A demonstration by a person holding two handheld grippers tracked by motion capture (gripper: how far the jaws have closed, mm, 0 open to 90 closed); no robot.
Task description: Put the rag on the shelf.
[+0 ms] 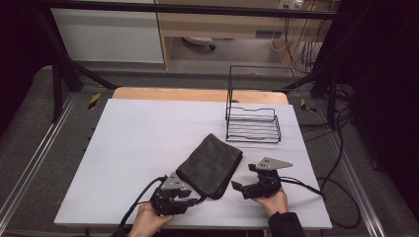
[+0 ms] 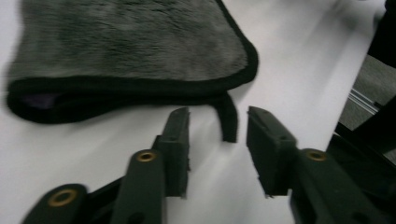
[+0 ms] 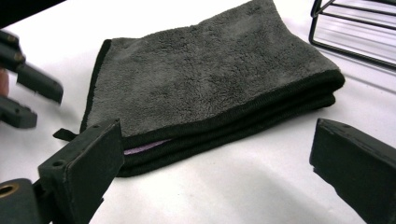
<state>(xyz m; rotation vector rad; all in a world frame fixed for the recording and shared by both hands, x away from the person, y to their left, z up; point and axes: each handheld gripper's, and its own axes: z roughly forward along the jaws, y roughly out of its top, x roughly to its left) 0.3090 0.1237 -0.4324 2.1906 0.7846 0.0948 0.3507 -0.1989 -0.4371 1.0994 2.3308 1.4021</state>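
Left gripper view: left gripper [image 2: 218,128] jaws part-open astride towel [image 2: 130,46] loop [image 2: 228,119], unclamped; right gripper [image 3: 217,163] wide, empty; loop may slip out

I work in a lab-like recording bay: my white counter [image 1: 148,148] sits inside a black metal frame [image 1: 64,69], with loose cables [image 1: 341,163] across grey carpet [image 1: 29,128] and a wall socket [image 1: 290,4].

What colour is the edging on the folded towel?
Black, around a dark grey plush face of the folded towel; the right gripper view shows it best.
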